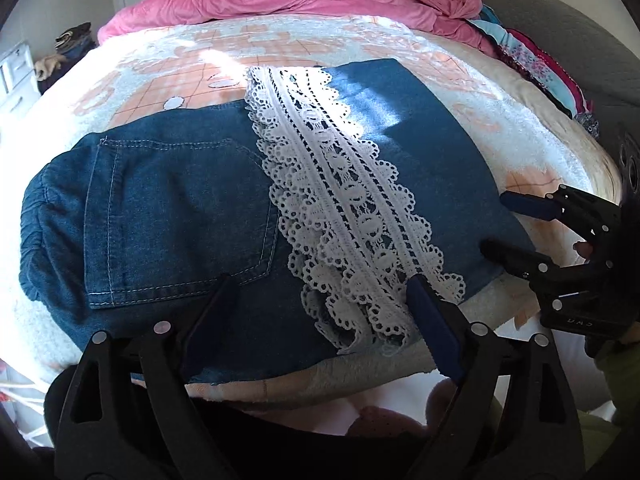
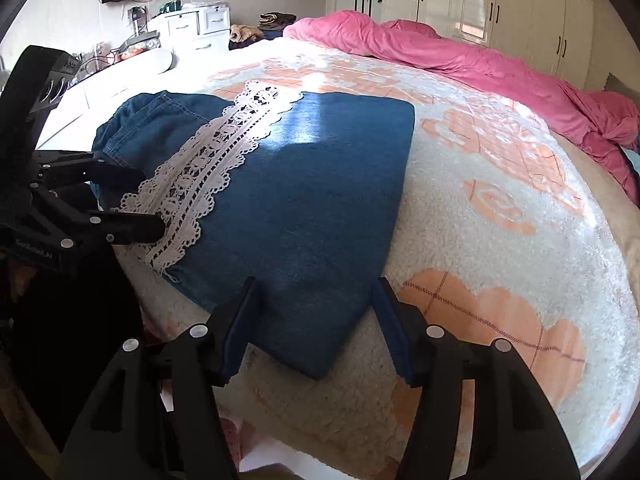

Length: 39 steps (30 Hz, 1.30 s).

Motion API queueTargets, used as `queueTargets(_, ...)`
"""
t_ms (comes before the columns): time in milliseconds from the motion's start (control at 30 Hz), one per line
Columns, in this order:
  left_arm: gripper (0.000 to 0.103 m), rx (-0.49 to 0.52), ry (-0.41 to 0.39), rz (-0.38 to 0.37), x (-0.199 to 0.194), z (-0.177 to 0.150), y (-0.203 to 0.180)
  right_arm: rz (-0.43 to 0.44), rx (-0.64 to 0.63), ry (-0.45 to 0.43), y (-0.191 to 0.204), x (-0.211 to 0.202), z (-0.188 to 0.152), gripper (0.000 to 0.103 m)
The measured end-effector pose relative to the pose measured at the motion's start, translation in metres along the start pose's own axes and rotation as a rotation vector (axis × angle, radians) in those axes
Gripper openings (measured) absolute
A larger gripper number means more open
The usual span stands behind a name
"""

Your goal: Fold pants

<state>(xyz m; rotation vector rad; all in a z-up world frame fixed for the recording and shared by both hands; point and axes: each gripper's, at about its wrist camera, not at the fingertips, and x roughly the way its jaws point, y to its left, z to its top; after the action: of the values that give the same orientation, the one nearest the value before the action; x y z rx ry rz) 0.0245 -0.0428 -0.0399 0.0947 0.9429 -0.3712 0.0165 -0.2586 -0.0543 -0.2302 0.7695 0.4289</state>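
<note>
Blue denim pants lie folded into a flat block on the bed, back pocket up at the left end. A white lace band runs across them. My left gripper is open wide over the near edge of the pants, the lace end between its fingers and neither pad pressing. From the right wrist view the pants and lace fill the middle, with the left gripper at their left. My right gripper stands open astride the near right corner of the denim; it also shows as the right gripper.
The fleece blanket with orange patches covers the bed. A pink duvet is bunched along the far side. Colourful clothes are piled at the right edge. White drawers and a wardrobe stand beyond the bed.
</note>
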Motion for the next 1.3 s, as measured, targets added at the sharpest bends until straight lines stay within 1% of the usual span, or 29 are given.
queueTargets(33,0.08,-0.009,-0.009,-0.008,-0.002,0.001,0.001,0.003,-0.001,0.004,0.0,-0.002,0.002,0.058)
queueTargets(67,0.08,-0.021,-0.022,-0.018,-0.006,0.001,0.003,0.024,0.015,0.004,-0.002,-0.006,0.005,0.058)
queueTargets(133,0.081,-0.048,-0.065,-0.026,-0.017,0.003,0.006,0.056,0.053,-0.039,-0.012,-0.015,0.014,0.058)
queueTargets(167,0.081,-0.057,-0.087,-0.031,-0.022,0.005,0.007,0.041,0.065,-0.072,-0.02,-0.022,0.022,0.058)
queueTargets(267,0.081,-0.077,-0.135,-0.066,-0.037,0.01,0.005,-0.013,0.067,-0.122,-0.036,-0.025,0.048,0.058)
queueTargets(367,0.081,-0.071,-0.148,-0.112,-0.038,0.016,-0.005,-0.013,0.031,-0.146,-0.04,-0.014,0.082,0.058)
queueTargets(433,0.081,-0.034,-0.146,-0.119,-0.034,0.019,-0.017,0.001,-0.007,-0.128,-0.037,0.001,0.104,0.057)
queueTargets(467,0.081,-0.022,-0.141,-0.109,-0.032,0.02,-0.021,0.018,-0.015,-0.098,-0.036,0.015,0.117,0.057)
queueTargets(533,0.084,-0.009,-0.126,-0.106,-0.025,0.022,-0.027,0.053,-0.004,-0.049,-0.037,0.039,0.134,0.051)
queueTargets(600,0.088,-0.008,-0.11,-0.102,-0.018,0.024,-0.029,0.074,0.009,0.003,-0.037,0.063,0.147,0.051)
queueTargets(633,0.089,-0.001,-0.103,-0.103,-0.015,0.026,-0.03,0.083,0.006,0.021,-0.036,0.072,0.15,0.051)
queueTargets(700,0.09,0.003,-0.098,-0.093,-0.008,0.026,-0.03,0.027,-0.019,0.064,-0.037,0.09,0.152,0.051)
queueTargets(767,0.091,-0.002,-0.067,-0.089,0.001,0.025,-0.028,-0.025,-0.014,0.127,-0.047,0.108,0.148,0.051)
queueTargets(833,0.093,-0.015,-0.031,-0.082,0.012,0.022,-0.024,-0.01,0.013,0.148,-0.058,0.117,0.139,0.051)
queueTargets(867,0.093,-0.019,-0.02,-0.086,0.016,0.02,-0.023,0.0,0.026,0.144,-0.062,0.119,0.135,0.051)
queueTargets(933,0.093,-0.01,-0.029,-0.085,0.018,0.019,-0.024,0.019,0.051,0.13,-0.066,0.12,0.13,0.052)
queueTargets(1067,0.093,-0.018,-0.036,-0.097,0.017,0.019,-0.022,-0.005,0.035,0.121,-0.06,0.117,0.129,0.053)
queueTargets(1167,0.093,-0.034,-0.045,-0.114,0.014,0.02,-0.019,-0.002,0.048,0.114,-0.06,0.112,0.132,0.054)
queueTargets(1267,0.093,-0.046,-0.048,-0.124,0.009,0.016,-0.016,-0.004,0.068,0.083,-0.062,0.098,0.135,0.062)
queueTargets(1300,0.093,-0.05,-0.05,-0.127,0.006,0.016,-0.015,-0.003,0.077,0.069,-0.063,0.092,0.135,0.066)
